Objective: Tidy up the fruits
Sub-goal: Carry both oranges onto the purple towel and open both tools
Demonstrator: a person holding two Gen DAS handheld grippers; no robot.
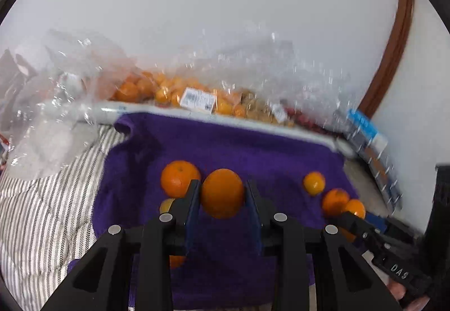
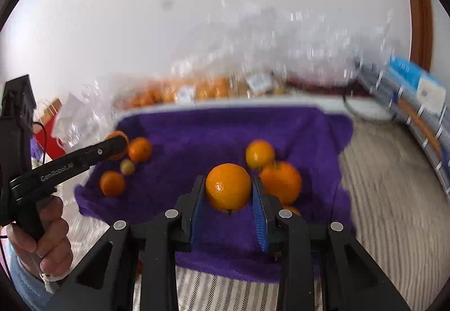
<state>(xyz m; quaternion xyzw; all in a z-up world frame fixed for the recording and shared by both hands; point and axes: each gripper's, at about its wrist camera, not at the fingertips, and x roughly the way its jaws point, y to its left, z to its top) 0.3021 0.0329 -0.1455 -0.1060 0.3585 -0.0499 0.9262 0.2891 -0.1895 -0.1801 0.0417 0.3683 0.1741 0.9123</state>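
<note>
Both grippers hover over a purple towel (image 1: 225, 148) (image 2: 213, 131) strewn with oranges. My left gripper (image 1: 222, 193) is shut on an orange (image 1: 222, 193) held above the towel; another orange (image 1: 178, 177) lies just left of its left finger. My right gripper (image 2: 228, 190) is shut on an orange (image 2: 227, 190); a larger orange (image 2: 282, 181) and a yellower one (image 2: 259, 153) lie to its right. The left gripper's body (image 2: 78, 159) shows in the right wrist view, over several small oranges (image 2: 112, 183).
Clear plastic bags of oranges (image 1: 168, 89) (image 2: 180, 92) lie behind the towel by the white wall. The striped bedding (image 1: 42, 212) (image 2: 393, 198) surrounds the towel. Stacked boxes (image 1: 371, 148) (image 2: 416, 103) stand at the right. A red paper bag (image 2: 50, 131) is at the left.
</note>
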